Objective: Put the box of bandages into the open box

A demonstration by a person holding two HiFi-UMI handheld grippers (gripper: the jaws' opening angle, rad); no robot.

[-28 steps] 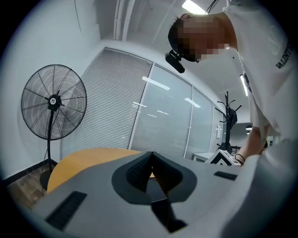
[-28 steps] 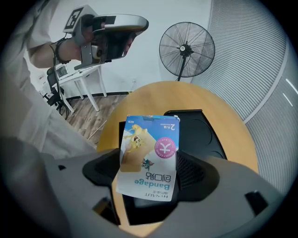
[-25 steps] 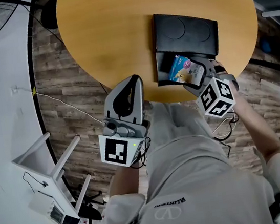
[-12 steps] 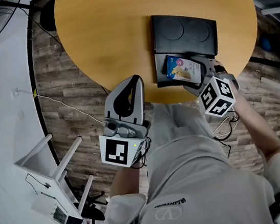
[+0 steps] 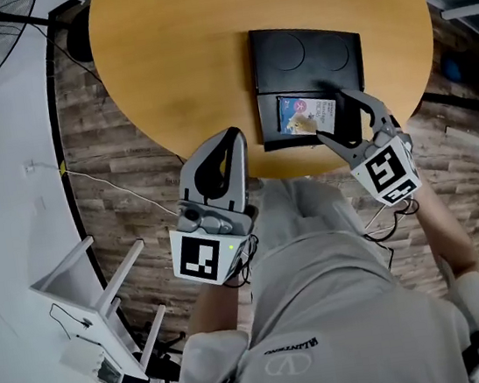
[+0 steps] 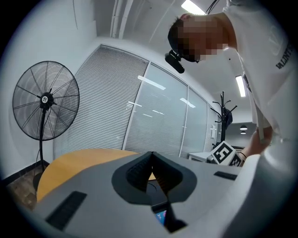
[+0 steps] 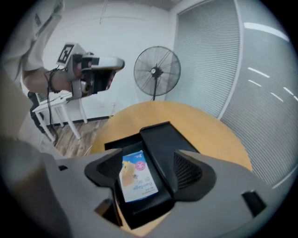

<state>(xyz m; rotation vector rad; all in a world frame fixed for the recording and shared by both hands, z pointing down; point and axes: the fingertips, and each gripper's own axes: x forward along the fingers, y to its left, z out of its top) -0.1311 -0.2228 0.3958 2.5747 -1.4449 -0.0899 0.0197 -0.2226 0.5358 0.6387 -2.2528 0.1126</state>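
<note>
Bandage box [image 5: 306, 114] lies flat in open box [image 5: 270, 130]; right gripper [image 5: 330, 115] spread above.

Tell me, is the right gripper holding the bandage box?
No, the right gripper has its jaws apart, and the bandage box lies flat inside the open box.

I see one round desk [image 5: 186, 61] with a bare, yellowish wooden top. Only one item lies directly on it: a black open box [image 5: 269, 124], set on the right part of the top, close to the near edge. Its tray half sits nearest that edge. Its lid [image 5: 305, 55] is folded back flat on the wood on the far side, joined to the tray. In the right gripper view the desk [image 7: 205, 125] shows the same open box [image 7: 160, 139] and nothing else on the wood.
</note>
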